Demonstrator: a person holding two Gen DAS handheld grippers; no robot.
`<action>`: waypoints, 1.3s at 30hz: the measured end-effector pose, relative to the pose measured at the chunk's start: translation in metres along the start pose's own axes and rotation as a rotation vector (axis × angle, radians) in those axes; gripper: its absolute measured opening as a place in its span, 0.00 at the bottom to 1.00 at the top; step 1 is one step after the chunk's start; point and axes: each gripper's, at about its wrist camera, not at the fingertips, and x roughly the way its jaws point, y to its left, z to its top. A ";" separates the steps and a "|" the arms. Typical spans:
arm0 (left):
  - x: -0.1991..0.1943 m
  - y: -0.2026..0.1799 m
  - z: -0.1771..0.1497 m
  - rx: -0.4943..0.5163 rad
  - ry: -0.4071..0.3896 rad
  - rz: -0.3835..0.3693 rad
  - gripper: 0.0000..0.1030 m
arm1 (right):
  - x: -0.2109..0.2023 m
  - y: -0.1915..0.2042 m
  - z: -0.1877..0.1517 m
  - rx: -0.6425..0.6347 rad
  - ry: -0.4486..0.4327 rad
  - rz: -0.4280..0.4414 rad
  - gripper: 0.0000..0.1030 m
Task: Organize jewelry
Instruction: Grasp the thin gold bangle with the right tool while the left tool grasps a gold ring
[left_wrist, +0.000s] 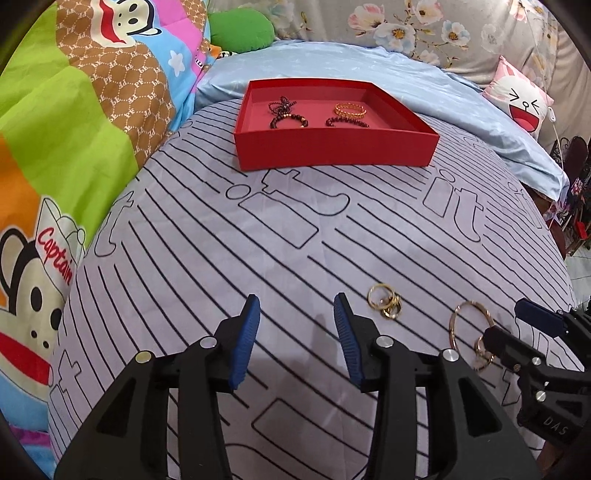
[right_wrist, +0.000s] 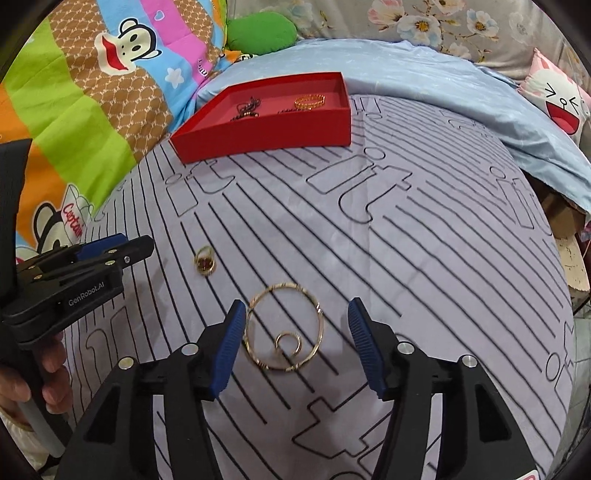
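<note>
Nearer than the red tray (right_wrist: 266, 138) on the striped bed sheet (right_wrist: 406, 258), left to right, the left gripper (left_wrist: 295, 332) hangs released, then the right gripper (right_wrist: 295, 343), also spread, straddles the gold bangle (right_wrist: 283, 326), so it should sink, pinch one thin rim squarely, and lift slowly.

The right tongs (right_wrist: 297, 345) gape wide around a gold bangle (right_wrist: 283, 326) lying on the striped sheet (right_wrist: 424, 277).

Shiny gold metal bangle (right_wrist: 283, 326), matt, perhaps cardboard red box (left_wrist: 332, 149), smooth striped cloth (left_wrist: 229, 258).
</note>
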 end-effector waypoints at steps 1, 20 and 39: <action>-0.001 0.000 -0.002 -0.003 -0.001 0.000 0.43 | 0.001 0.002 -0.002 -0.005 -0.001 -0.008 0.60; -0.005 -0.005 -0.021 -0.013 0.008 -0.011 0.55 | 0.022 0.018 -0.012 -0.096 0.001 -0.075 0.56; 0.000 -0.014 -0.014 -0.024 0.031 -0.090 0.56 | 0.007 -0.001 0.003 -0.014 -0.036 -0.047 0.51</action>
